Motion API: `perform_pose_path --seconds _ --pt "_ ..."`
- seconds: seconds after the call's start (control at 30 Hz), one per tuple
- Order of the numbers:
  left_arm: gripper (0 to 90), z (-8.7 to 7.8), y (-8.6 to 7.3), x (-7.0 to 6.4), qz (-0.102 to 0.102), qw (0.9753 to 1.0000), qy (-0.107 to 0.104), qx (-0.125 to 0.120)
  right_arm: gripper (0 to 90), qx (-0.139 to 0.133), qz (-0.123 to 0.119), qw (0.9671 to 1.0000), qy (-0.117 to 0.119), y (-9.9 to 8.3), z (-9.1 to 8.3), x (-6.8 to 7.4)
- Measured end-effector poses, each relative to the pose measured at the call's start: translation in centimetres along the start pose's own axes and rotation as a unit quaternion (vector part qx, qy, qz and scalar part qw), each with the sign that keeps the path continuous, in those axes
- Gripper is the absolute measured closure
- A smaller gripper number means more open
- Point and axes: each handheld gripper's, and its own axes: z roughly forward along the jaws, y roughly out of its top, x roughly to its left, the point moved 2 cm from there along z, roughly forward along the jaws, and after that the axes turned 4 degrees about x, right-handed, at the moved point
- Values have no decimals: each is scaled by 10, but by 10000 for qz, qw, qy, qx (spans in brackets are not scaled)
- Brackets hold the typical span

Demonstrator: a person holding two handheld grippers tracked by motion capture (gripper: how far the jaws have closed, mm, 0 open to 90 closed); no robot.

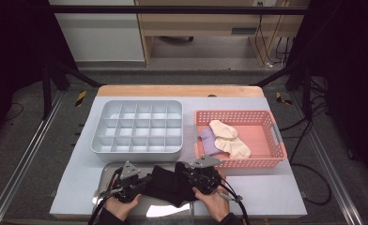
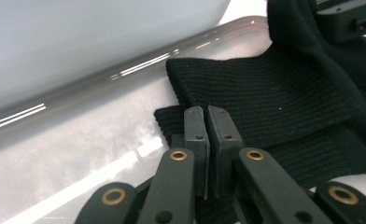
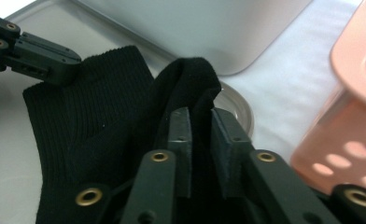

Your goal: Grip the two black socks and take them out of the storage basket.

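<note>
A black ribbed sock lies across a metal tray at the table's near edge, stretched between both grippers. My left gripper pinches the cuff's edge, and in the left gripper view its jaws stand pressed together on the sock. My right gripper holds the other end. In the right gripper view a raised fold of the sock sits between its jaws. The left gripper appears there at the cuff's far corner.
A grey compartment organiser stands just beyond the tray. To its right a pink basket holds cream socks and a purple sock. The organiser's wall and the basket are close to the right gripper.
</note>
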Motion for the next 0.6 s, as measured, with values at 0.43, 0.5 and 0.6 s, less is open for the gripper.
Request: perform_pose_path --seconds 0.43,0.5,0.6 --pt "654 -23 -8 5 -83 9995 85 -282 715 -515 251 9983 145 -21 -55 -19" --pt "643 -24 -17 4 -77 9998 80 -175 721 -363 260 9989 140 -32 -58 -22" --pt "644 -22 -27 0 6 9999 134 1 730 -183 350 9990 212 -45 -59 -22"
